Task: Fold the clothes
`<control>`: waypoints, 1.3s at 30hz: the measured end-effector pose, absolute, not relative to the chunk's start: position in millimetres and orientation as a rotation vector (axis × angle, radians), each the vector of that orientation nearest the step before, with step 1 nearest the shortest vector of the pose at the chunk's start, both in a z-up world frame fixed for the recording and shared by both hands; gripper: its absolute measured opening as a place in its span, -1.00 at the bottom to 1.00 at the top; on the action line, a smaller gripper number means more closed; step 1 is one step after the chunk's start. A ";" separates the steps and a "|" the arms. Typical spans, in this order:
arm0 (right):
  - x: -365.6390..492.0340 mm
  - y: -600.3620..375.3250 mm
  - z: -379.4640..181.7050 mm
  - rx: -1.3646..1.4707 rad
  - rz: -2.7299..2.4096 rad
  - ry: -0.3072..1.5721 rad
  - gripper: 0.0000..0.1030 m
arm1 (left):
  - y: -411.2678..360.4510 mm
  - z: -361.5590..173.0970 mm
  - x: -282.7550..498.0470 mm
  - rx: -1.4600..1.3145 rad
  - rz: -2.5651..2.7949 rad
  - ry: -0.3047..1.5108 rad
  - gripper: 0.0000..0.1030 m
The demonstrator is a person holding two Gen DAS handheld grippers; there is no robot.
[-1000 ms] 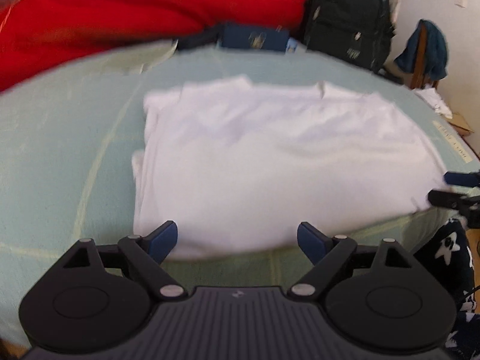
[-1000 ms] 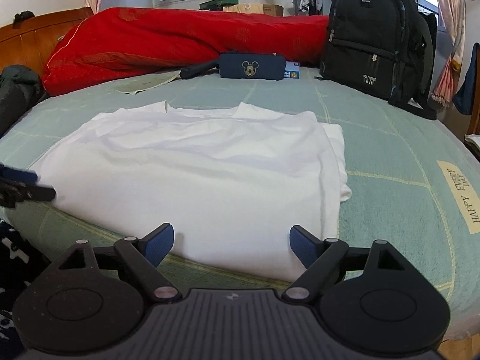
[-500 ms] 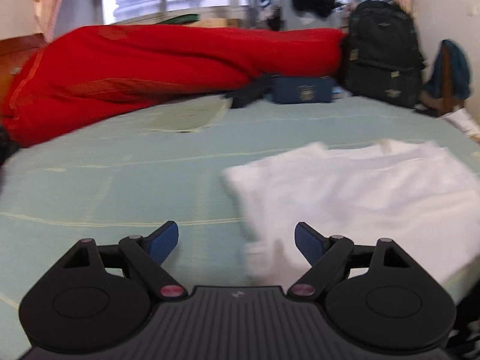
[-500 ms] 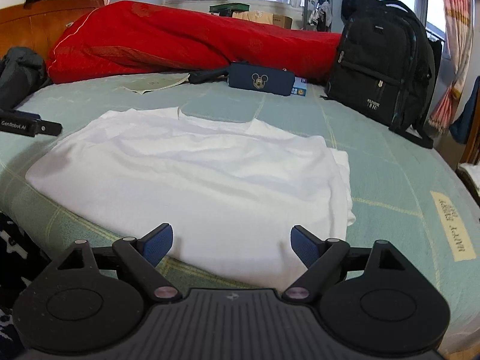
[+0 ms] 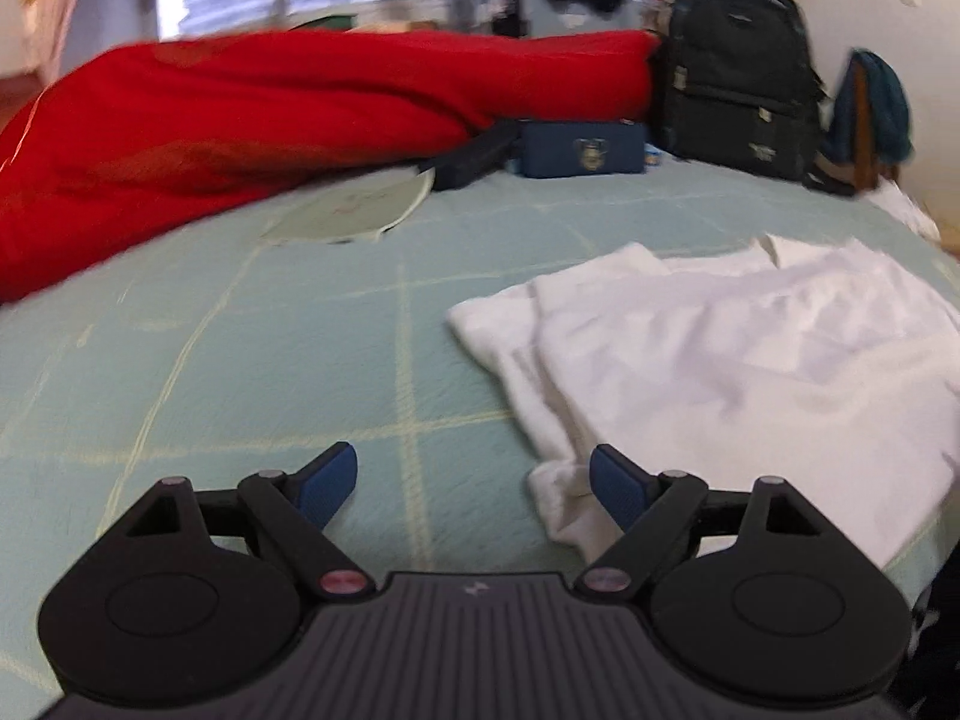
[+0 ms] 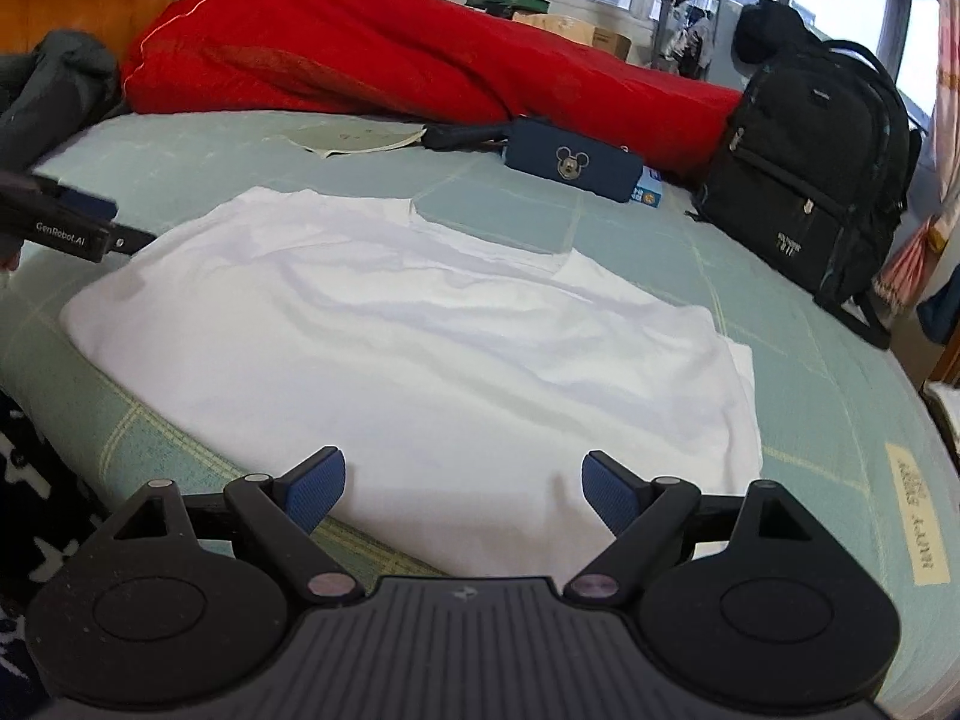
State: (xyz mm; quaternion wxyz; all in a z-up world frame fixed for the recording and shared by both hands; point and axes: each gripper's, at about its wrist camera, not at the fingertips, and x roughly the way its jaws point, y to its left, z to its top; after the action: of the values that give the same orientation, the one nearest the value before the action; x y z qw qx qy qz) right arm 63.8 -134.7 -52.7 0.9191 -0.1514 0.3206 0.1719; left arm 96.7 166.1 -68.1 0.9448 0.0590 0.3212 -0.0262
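A white T-shirt lies flat on the pale green bed, sleeves folded in; it also shows in the left wrist view. My left gripper is open and empty, low over the bed at the shirt's left edge, its right pad beside the lower left corner. It shows in the right wrist view at the shirt's far left side. My right gripper is open and empty, just above the shirt's near hem.
A red quilt lies along the back of the bed. A navy Mickey pouch, a black backpack and a paper sheet sit behind the shirt. A dark star-patterned cloth hangs at the near left edge.
My left gripper has swung from the shirt's near hem to its left side and now faces the left edge. My right gripper has risen a little and tilted; the shirt has not moved.
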 end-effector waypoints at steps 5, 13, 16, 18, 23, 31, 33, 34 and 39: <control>67.1 -130.5 -54.3 -0.312 0.350 0.668 0.74 | 167.0 -73.6 106.0 0.119 -0.029 0.671 0.70; 66.8 -124.2 -56.5 -0.323 0.368 0.664 0.74 | 178.1 -80.1 110.4 0.061 0.047 0.707 0.72; 69.2 -128.0 -56.1 -0.297 0.365 0.668 0.74 | 181.8 -73.2 108.7 0.082 0.127 0.713 0.61; 70.5 -130.7 -55.5 -0.269 0.371 0.673 0.74 | 185.6 -67.0 111.0 0.088 0.155 0.707 0.59; 72.5 -131.1 -56.6 -0.263 0.378 0.672 0.74 | 191.4 -64.8 127.5 -0.060 -0.032 0.735 0.65; 77.8 -142.8 -59.3 -0.232 0.355 0.677 0.74 | 202.3 -63.9 138.5 -0.029 0.102 0.769 0.62; 80.4 -144.6 -61.4 -0.212 0.360 0.684 0.74 | 210.1 -57.0 147.9 -0.083 0.077 0.773 0.63; 81.7 -145.3 -62.4 -0.202 0.363 0.687 0.74 | 212.0 -55.2 154.9 -0.113 0.056 0.776 0.63; 84.7 -147.2 -65.4 -0.203 0.357 0.692 0.74 | 209.7 -70.0 200.5 -0.175 0.043 0.833 0.65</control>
State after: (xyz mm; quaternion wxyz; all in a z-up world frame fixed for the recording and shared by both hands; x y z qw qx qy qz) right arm 84.7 -147.2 -65.4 0.9203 -0.0987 0.3365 0.1735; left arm 200.5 209.7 -70.0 0.9105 -0.0849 0.4041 0.0210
